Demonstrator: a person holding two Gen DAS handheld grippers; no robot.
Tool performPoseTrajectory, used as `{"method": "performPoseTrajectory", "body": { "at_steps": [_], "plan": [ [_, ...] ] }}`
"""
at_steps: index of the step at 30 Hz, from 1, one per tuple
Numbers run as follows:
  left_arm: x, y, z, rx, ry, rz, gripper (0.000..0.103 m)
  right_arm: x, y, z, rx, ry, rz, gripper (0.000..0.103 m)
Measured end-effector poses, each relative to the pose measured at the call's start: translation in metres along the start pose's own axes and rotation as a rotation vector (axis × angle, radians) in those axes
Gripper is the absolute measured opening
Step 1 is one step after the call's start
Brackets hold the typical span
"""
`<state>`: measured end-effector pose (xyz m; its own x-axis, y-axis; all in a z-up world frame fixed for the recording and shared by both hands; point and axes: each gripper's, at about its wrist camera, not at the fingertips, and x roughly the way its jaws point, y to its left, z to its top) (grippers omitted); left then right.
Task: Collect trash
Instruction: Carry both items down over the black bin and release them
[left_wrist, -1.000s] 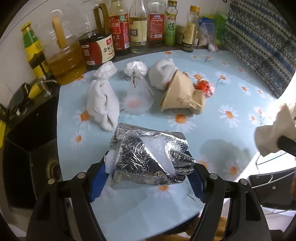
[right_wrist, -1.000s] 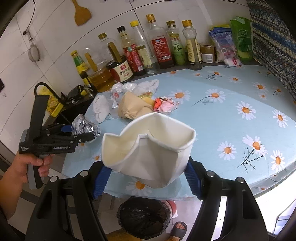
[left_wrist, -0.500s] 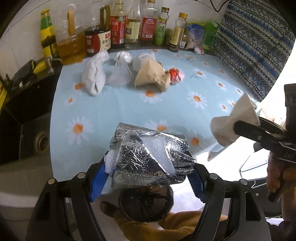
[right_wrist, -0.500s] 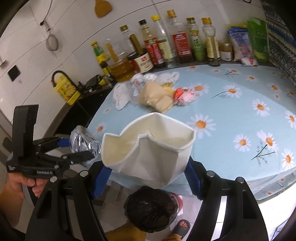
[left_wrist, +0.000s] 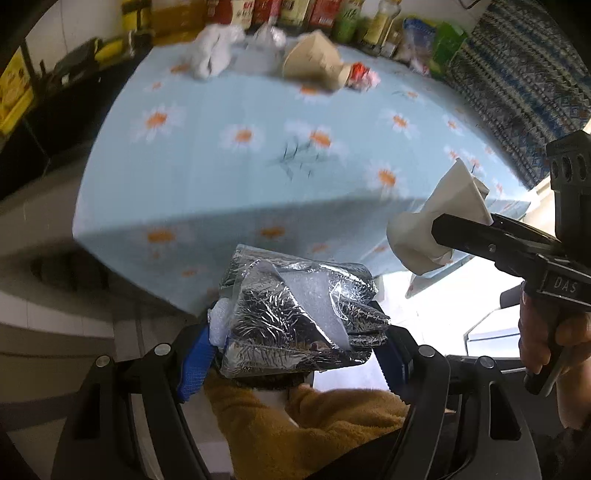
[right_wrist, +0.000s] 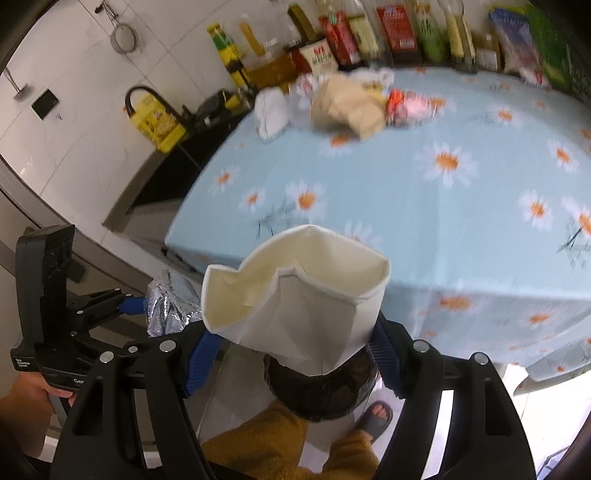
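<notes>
The left claw (left_wrist: 295, 343) pinches a crumpled foil wrapper (left_wrist: 295, 314); the right claw (right_wrist: 291, 354) pinches a white paper cup (right_wrist: 295, 295) above the black-lined bin (right_wrist: 321, 391) at six o'clock off the worktop (right_wrist: 406, 221). Centre each over the bin's mouth before letting go.

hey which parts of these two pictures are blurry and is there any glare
Left wrist view: the held foil wrapper is sharp, the table and bottles behind smear with motion, and the lower right floor blows out white. Right wrist view: the crushed paper cup is crisp, the table's trash pile is blurred; both views bend at the fisheye edges.
</notes>
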<state>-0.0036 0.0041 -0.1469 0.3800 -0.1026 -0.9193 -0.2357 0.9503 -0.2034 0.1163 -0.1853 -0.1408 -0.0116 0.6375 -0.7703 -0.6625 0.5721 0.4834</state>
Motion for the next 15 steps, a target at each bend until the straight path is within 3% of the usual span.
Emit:
{"method": "performPoseTrajectory", "body": {
  "at_steps": [7, 15],
  "plan": [
    [0.046, 0.028, -0.026, -0.050, 0.093, 0.023, 0.074, 0.046, -0.013, -0.034, 0.050, 0.108, -0.023, 0.072],
    [0.123, 0.060, -0.048, -0.090, 0.222, -0.008, 0.074, 0.110, -0.034, -0.075, 0.170, 0.211, -0.032, 0.072]
  ]
}}
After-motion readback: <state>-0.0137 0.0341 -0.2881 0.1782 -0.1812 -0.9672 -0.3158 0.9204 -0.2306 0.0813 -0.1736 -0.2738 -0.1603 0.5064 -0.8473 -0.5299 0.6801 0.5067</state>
